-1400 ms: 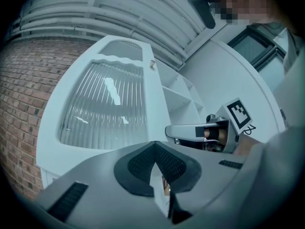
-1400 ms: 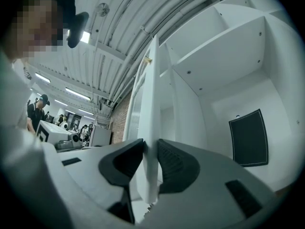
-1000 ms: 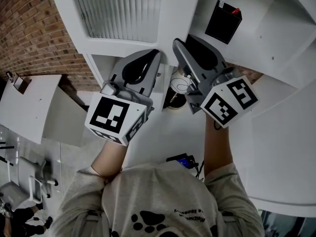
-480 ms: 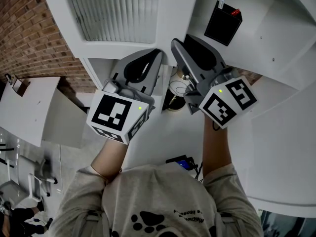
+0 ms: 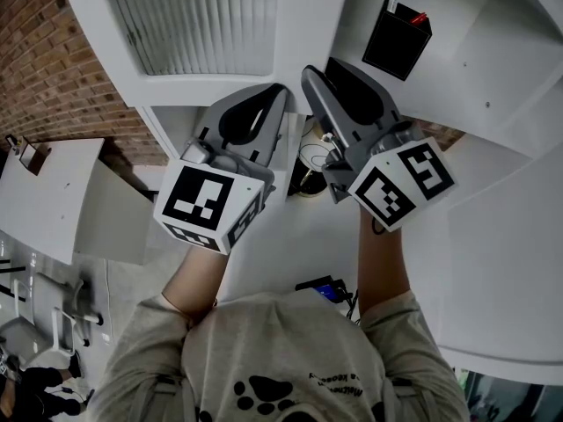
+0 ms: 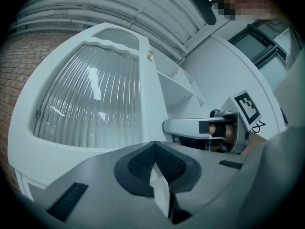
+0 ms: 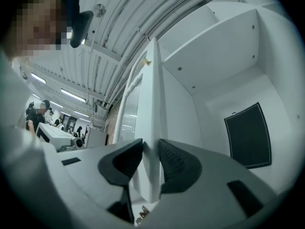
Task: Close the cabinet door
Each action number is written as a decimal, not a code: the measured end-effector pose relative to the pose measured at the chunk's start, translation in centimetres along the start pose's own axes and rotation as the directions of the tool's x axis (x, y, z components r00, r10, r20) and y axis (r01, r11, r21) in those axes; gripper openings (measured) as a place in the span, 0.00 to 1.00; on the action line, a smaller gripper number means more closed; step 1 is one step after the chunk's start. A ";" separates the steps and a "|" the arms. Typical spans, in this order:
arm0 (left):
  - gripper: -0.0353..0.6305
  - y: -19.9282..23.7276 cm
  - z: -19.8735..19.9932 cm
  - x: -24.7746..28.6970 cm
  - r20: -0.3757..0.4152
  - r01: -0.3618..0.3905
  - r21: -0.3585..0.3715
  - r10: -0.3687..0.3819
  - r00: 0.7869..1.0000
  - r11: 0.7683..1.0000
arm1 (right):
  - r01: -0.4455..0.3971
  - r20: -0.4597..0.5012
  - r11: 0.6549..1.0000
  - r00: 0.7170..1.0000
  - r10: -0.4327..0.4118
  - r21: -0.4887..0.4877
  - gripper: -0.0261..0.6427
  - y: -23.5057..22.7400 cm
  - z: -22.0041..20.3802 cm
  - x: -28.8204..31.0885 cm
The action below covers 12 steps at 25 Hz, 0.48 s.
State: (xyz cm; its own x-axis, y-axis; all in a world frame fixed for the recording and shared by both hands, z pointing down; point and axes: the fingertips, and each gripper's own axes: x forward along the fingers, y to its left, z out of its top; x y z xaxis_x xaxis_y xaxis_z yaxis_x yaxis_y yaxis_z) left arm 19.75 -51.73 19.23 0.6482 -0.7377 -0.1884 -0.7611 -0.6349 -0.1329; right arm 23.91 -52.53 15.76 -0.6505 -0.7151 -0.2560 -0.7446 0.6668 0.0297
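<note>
Your right claw (image 7: 151,162) clamps the cabinet door (image 7: 153,94) by its edge at centre frame, giving you leverage to swing it closed, while your left claw (image 6: 155,162) hovers pinched together, empty.

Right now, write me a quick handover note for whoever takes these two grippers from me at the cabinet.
Right gripper: shut on the free edge of the cabinet door, one jaw on each face.
Left gripper: jaws together, holding nothing, pointing at the door's ribbed glass panel.
Door: open, standing out from the cabinet; the black holder inside is exposed.
Done: grip on the door taken.
Left: swing the door shut, then release.
</note>
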 end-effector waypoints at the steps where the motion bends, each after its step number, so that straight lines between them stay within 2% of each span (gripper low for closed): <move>1: 0.06 0.0 0.0 0.1 -0.001 0.000 -0.001 0.000 1.000 1.000 | 0.007 0.002 1.000 1.000 -0.007 -0.002 0.21 -0.1 0.0 0.0; 12: 0.06 0.4 -0.2 0.6 0.005 -0.002 -0.009 0.002 1.000 1.000 | 0.086 0.013 0.995 0.996 -0.086 -0.041 0.21 -0.7 0.2 -0.2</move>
State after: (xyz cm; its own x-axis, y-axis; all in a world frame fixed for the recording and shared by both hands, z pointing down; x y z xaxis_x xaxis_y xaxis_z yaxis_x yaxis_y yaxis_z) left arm 19.86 -52.50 19.22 0.6467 -0.7378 -0.1934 -0.7621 -0.6354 -0.1240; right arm 24.64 -52.82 15.64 -0.5825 -0.7668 -0.2698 -0.8033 0.5937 0.0469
